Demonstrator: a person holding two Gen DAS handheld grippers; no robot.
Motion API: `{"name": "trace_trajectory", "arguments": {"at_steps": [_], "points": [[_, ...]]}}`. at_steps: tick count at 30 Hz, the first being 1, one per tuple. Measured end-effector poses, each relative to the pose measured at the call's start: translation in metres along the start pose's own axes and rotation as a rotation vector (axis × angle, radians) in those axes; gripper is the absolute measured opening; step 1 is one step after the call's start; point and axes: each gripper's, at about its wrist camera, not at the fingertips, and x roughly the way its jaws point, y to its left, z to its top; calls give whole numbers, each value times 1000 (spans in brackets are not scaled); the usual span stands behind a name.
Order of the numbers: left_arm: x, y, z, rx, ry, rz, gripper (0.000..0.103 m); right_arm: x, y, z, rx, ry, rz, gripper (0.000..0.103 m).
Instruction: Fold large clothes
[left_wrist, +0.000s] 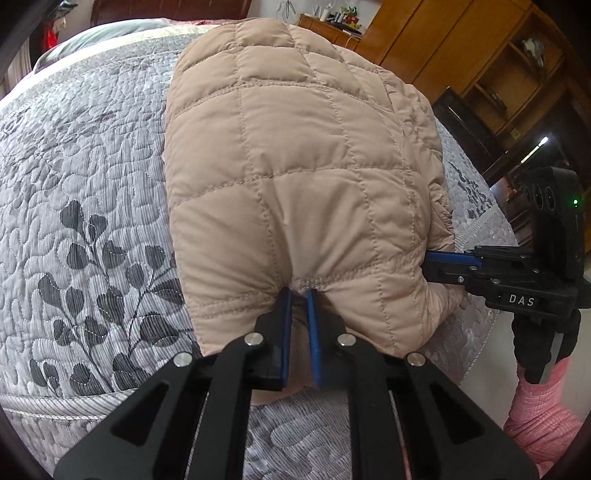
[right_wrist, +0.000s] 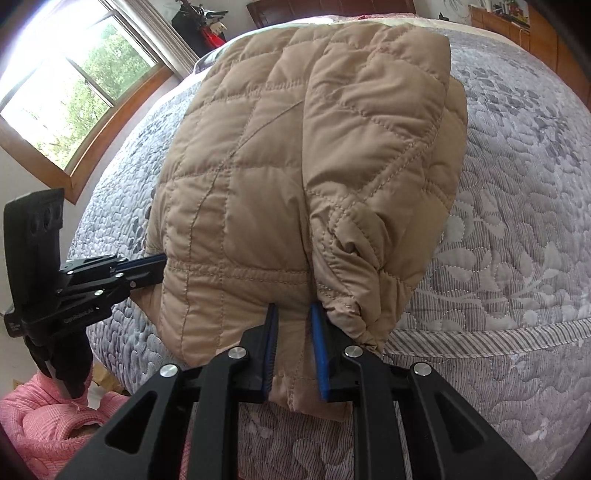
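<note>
In the left wrist view, a grey quilted bedspread (left_wrist: 85, 192) with a dark leaf print covers the bed on the left. On it lies the tan quilted jacket (left_wrist: 295, 155), folded into a thick bundle that runs from the near edge of the bed toward the far end. The left claw (left_wrist: 299, 295) pinches the near hem of the jacket, its blue pads pressed into the gathered fabric. To the right, the right claw (left_wrist: 434, 256) bites the same near edge at the jacket's right corner, with a pink sleeve (left_wrist: 543, 413) below it. Wooden shelving (left_wrist: 480, 55) stands behind, at the upper right.

In the right wrist view, a window (right_wrist: 74, 74) with a wooden frame sits at the upper left. Below it the left claw (right_wrist: 157, 264) grips the jacket's left near corner, held by a hand in a black glove (right_wrist: 62, 365), with pink fabric (right_wrist: 48, 417) underneath. In the middle the jacket (right_wrist: 295, 147) rests on the bed, a folded sleeve layer lying across its right half. The right claw (right_wrist: 291, 314) pinches the near hem beside the bunched cuff. The grey bedspread (right_wrist: 517, 221) spreads out to the right.
</note>
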Motion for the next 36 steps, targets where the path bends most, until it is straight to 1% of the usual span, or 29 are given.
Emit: {"name": "trace_trajectory", "arguments": {"at_steps": [5, 11, 15, 18, 20, 22, 24, 25, 26, 28, 30, 31, 33, 36], "points": [[1, -13, -6, 27, -27, 61, 9, 1, 0, 0, -1, -2, -9, 17], [0, -24, -9, 37, -46, 95, 9, 0, 5, 1, 5, 0, -21, 17], [-5, -27, -8, 26, -49, 95, 9, -5, 5, 4, 19, -1, -10, 19], [-14, -27, -8, 31, -61, 99, 10, -13, 8, 5, 0, -15, -20, 20], [-19, -24, -9, 33, -65, 100, 9, -16, 11, 6, -9, -22, -26, 21], [-26, -20, -10, 32, -68, 98, 11, -20, 11, 7, -11, -28, -20, 25], [-33, -19, -9, 30, -73, 84, 18, -27, 13, 7, -22, -47, -15, 29], [-37, -17, -9, 30, -75, 81, 28, -31, 14, 7, -28, -57, -12, 33], [-40, -16, -9, 30, -80, 81, 41, -37, 15, 8, -35, -73, -6, 35], [-50, -16, -9, 41, -113, 116, 53, -49, 16, 10, -42, -102, 8, 44], [-57, -15, -8, 53, -143, 144, 54, -58, 14, 13, -43, -130, 8, 51], [-61, -12, -7, 51, -151, 148, 57, -63, 12, 15, -42, -146, 2, 56], [-66, -7, -3, 36, -160, 142, 59, -70, 7, 20, -27, -179, -15, 64], [-73, 5, 2, 14, -175, 152, 62, -79, -7, 26, 0, -214, -7, 71]]}}
